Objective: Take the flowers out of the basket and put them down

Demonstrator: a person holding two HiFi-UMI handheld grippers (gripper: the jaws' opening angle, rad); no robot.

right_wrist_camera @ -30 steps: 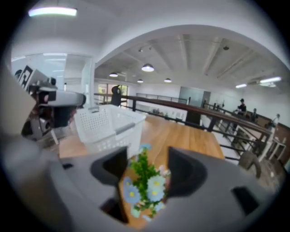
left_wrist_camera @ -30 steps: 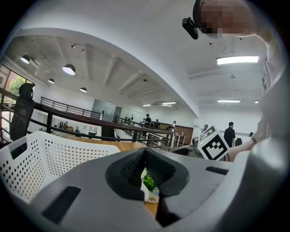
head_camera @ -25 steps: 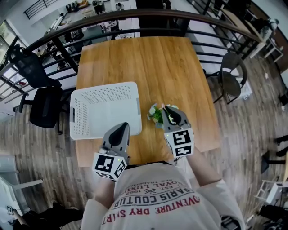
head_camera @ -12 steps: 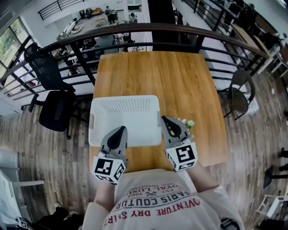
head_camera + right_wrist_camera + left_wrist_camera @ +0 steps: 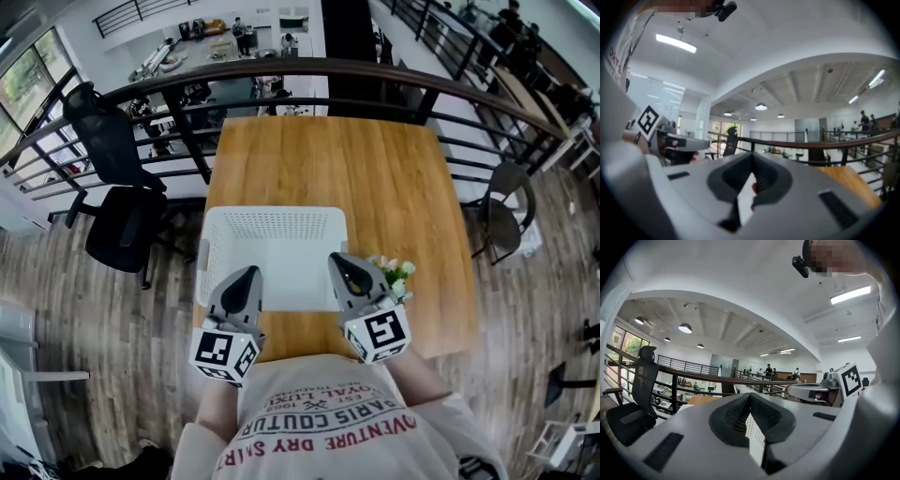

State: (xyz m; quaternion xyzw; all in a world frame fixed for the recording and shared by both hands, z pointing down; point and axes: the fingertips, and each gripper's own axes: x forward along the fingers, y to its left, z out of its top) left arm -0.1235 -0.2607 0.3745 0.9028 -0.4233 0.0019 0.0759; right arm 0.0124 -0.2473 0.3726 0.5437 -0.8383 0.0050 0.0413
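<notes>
Resting on the smooth wooden table (image 5: 375, 159) in the head view, a white perforated plastic basket (image 5: 272, 218) is rectangular; frilly white-and-green flowers (image 5: 393, 274) lie just right of it, beside the right gripper (image 5: 337, 260); the left gripper (image 5: 249, 274) points at the basket's near rim; left gripper view: ribbed dark pads pressed together on nothing; right gripper view: jaws likewise pressed together.

Looking down on a wooden table (image 5: 375, 169). Carrying a white basket (image 5: 272, 246) on the near half, sitting flat on the wood, spreading beneath and ahead of the jaws of the left gripper (image 5: 247, 275) and reaching across to the jaws of the right gripper (image 5: 339, 262). Also bearing a small bunch of flowers (image 5: 394, 274), lying on the wood just to the right of the right jaws, beside the basket's right wall. Showing plain wood well ahead of both pairs of jaws.
</notes>
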